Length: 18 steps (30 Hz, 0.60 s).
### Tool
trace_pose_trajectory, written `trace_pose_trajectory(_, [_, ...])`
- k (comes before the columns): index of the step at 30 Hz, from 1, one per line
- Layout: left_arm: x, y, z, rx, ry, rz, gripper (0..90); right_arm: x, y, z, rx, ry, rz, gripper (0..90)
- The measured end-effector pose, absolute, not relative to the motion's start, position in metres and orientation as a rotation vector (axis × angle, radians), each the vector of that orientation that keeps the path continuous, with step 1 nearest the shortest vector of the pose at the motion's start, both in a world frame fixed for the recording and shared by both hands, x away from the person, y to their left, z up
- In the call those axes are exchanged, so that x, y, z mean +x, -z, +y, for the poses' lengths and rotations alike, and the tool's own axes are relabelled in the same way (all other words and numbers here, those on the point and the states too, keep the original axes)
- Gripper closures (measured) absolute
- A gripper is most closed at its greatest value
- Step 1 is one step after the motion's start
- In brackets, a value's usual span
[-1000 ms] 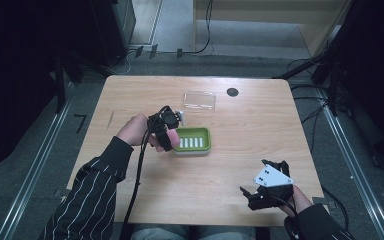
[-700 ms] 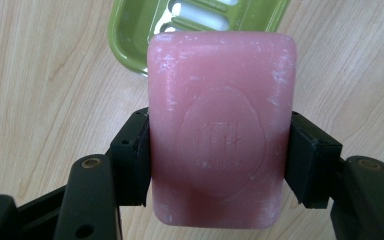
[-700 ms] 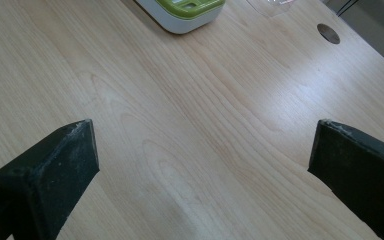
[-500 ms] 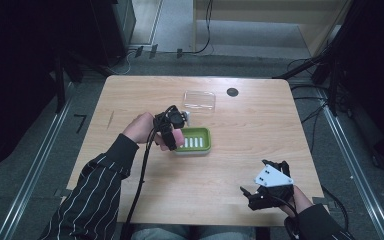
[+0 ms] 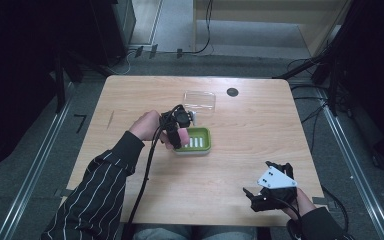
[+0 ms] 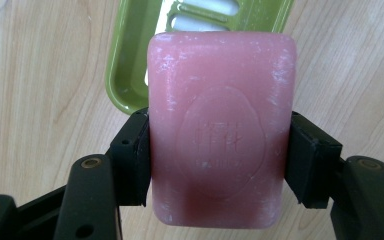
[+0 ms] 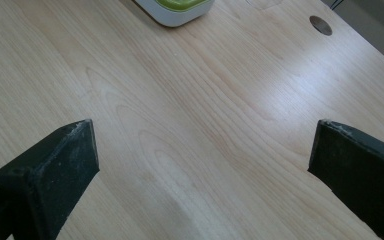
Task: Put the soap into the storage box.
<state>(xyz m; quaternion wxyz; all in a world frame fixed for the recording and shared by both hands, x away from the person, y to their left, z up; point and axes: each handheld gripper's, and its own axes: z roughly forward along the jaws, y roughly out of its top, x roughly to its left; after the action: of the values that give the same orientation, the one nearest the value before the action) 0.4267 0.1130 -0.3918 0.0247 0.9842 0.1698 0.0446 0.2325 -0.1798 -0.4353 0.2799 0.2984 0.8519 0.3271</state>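
1. The left hand-held gripper hangs tilted over the counter, clamped on a pink soap bar.
2. The soap sits just above the near-left edge of the green soap dish — a clear lid lies beyond.
3. The right hand-held gripper rests near the counter's near edge, released — bare wood ahead of it.

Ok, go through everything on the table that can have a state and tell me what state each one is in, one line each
Left hand-held gripper: shut on the soap bar, pads on its two sides.
Pink soap bar: held off the table, over the dish's near edge.
Green soap dish: open, slatted insert bare.
Clear lid: off the dish, lying flat behind it.
Right hand-held gripper: open, nothing between its jaws.
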Motion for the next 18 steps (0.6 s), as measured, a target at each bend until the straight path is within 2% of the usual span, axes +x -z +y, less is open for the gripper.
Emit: trace_pose_trajectory(18, [0.438, 0.398, 0.092, 3.065, -0.127, 0.403, 38.7, 0.219, 0.436, -0.194, 0.872, -0.844, 2.247, 0.0])
